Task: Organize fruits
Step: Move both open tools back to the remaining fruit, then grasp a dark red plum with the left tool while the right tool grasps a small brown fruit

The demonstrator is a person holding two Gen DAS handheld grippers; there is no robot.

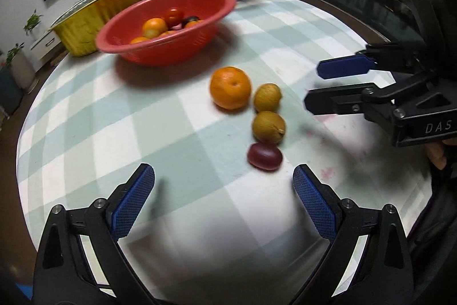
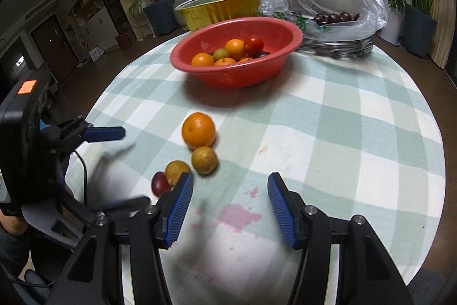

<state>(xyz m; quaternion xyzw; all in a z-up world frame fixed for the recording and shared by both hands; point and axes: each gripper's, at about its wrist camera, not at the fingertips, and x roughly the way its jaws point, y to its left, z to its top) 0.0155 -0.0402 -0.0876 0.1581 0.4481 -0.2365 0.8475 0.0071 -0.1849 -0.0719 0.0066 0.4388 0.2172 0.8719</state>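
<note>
Fingers of the left gripper are spread wide and hold nothing, just short of a dark red fruit. Beyond lie two yellow-brown fruits and an orange. The right gripper gapes empty alongside.

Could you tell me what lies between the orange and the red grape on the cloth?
Two yellow-brown fruits, in a row between orange and grape; left wrist view.
</note>
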